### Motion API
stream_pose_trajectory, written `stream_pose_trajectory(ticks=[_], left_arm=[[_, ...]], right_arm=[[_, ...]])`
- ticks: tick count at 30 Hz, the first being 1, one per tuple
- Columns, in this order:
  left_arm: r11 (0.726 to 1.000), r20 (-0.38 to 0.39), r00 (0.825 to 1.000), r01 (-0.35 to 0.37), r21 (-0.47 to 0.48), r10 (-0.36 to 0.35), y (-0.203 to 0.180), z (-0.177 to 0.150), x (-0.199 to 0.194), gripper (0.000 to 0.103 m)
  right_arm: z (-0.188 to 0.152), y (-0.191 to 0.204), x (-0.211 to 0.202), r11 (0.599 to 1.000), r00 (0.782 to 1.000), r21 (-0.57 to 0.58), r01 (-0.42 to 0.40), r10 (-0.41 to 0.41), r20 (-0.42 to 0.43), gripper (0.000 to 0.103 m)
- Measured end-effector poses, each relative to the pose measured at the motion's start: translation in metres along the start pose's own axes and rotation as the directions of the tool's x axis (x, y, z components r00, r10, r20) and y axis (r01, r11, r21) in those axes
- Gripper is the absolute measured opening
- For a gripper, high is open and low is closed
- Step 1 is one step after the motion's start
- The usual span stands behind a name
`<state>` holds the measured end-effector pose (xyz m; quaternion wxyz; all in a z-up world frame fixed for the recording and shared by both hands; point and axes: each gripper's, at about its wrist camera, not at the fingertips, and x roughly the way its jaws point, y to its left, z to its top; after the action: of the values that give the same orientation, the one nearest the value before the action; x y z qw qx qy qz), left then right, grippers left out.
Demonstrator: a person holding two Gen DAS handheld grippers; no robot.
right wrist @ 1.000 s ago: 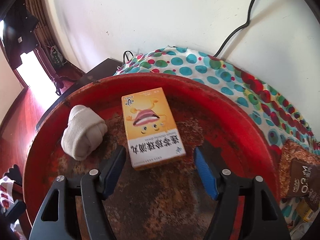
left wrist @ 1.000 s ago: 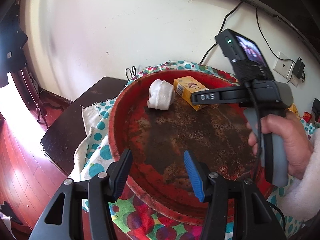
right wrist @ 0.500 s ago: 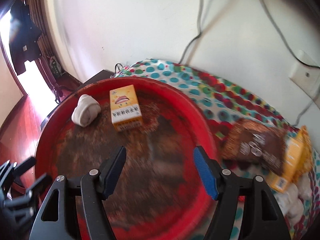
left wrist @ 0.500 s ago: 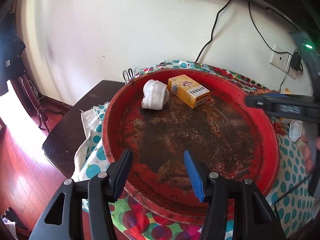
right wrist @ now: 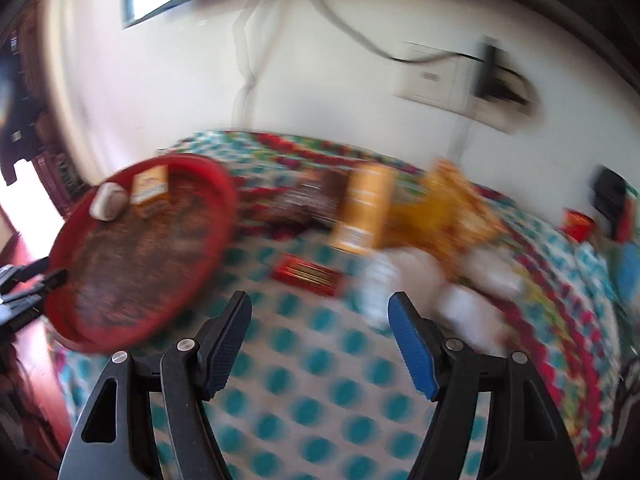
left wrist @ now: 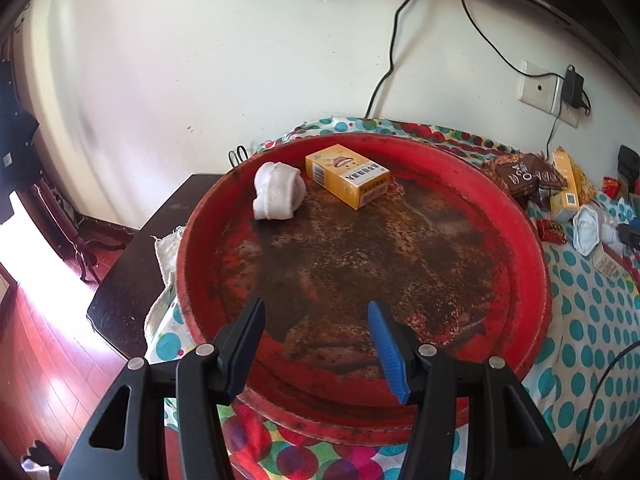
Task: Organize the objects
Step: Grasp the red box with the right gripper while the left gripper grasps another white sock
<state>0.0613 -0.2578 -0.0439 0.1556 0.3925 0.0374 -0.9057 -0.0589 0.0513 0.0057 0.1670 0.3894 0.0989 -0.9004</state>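
The left gripper [left wrist: 316,334] hangs released and empty over the near rim of the round, rust-worn red metal tray [left wrist: 534,248]. At the tray's far side a rolled white sock [left wrist: 278,196] lies just left of a yellow cardboard box [left wrist: 347,175]. The right gripper [right wrist: 320,328], also spread and empty, hovers above the teal-dotted white cloth [right wrist: 312,400], near a blurred red packet [right wrist: 306,274] and an orange carton [right wrist: 364,208], right of the tray.

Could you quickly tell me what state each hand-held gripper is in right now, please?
Left hand-held gripper: open, holding nothing, above the red tray.
Right hand-held gripper: open, holding nothing, over the dotted cloth.
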Motion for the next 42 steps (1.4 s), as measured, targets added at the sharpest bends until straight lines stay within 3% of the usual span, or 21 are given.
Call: stream_pose_trajectory(ticks=[3, 8, 18, 28, 33, 35, 37, 42], left_arm=[[1.0, -0.002, 1.0, -0.004, 0.019, 0.004, -0.006, -0.001, 0.001, 0.055], [0.998, 0.0, 1.0, -0.005, 0.059, 0.005, -0.016, -0.004, 0.001, 0.055], [0.987, 0.035, 0.999, 0.003, 0.162, -0.009, -0.042, -0.007, -0.006, 0.055], [0.95, 0.041, 0.997, 0.045, 0.31, -0.06, -0.088, -0.002, -0.018, 0.055], [0.905, 0.075, 0.993, 0.048, 0.422, -0.087, -0.125, 0.017, -0.03, 0.056], [0.897, 0.076, 0.991, 0.063, 0.438, -0.107, -0.139, 0.026, -0.032, 0.056], [0.887, 0.066, 0.987, 0.103, 0.45, -0.149, -0.156, 0.034, -0.032, 0.057], [0.846, -0.016, 0.964, 0.239, 0.477, -0.264, -0.211, 0.051, -0.021, 0.057]], right_arm=[[-0.017, -0.041, -0.005, 0.996, 0.998, 0.055, 0.066, -0.066, -0.014, 0.07], [-0.042, -0.081, 0.002, 0.988, 0.994, 0.115, 0.102, -0.096, -0.056, 0.07], [-0.052, -0.083, 0.032, 0.994, 0.997, 0.109, -0.008, 0.016, -0.072, 0.07], [-0.042, -0.083, 0.062, 0.994, 0.989, 0.032, -0.104, 0.106, -0.103, 0.07], [-0.041, -0.082, 0.066, 0.989, 0.985, -0.002, -0.147, 0.146, -0.092, 0.063], [-0.042, -0.082, 0.065, 0.987, 0.984, -0.01, -0.162, 0.16, -0.081, 0.047], [-0.041, -0.081, 0.064, 0.985, 0.982, -0.016, -0.171, 0.17, -0.078, 0.038], [-0.042, -0.089, 0.059, 0.988, 0.988, -0.052, -0.144, 0.14, -0.065, 0.031]])
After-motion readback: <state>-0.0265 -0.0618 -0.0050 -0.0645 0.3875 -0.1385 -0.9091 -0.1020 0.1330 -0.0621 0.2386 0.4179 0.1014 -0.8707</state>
